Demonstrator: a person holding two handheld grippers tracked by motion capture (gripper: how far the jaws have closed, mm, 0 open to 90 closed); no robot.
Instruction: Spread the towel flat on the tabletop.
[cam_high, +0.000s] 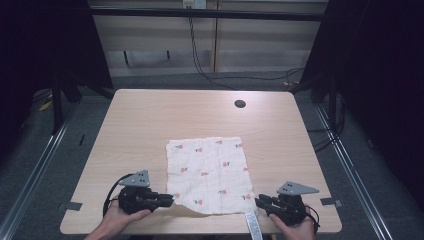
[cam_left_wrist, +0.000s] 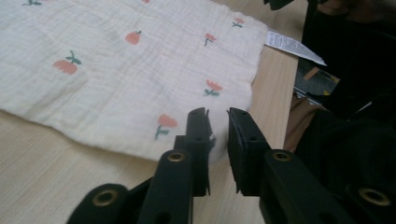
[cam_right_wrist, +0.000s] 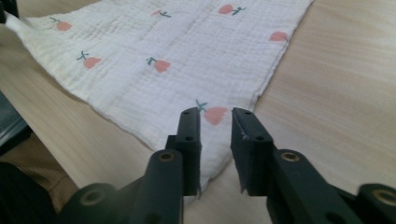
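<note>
Cloth flat on table, left gripper and right gripper at near corners

Print on the cloth's white label is too small to read.

- The high view looks forward and down from above the person's side, taking in the whole bench with the cloth near its front edge and the floor beyond.
- The left gripper view sits low and close at the cloth's near left corner, facing along that near edge toward its white label.
- The right gripper view sits equally low and close at the cloth's near right corner, facing across it.
- All three views share the cloth; both gripper views cover its near edge.
</note>
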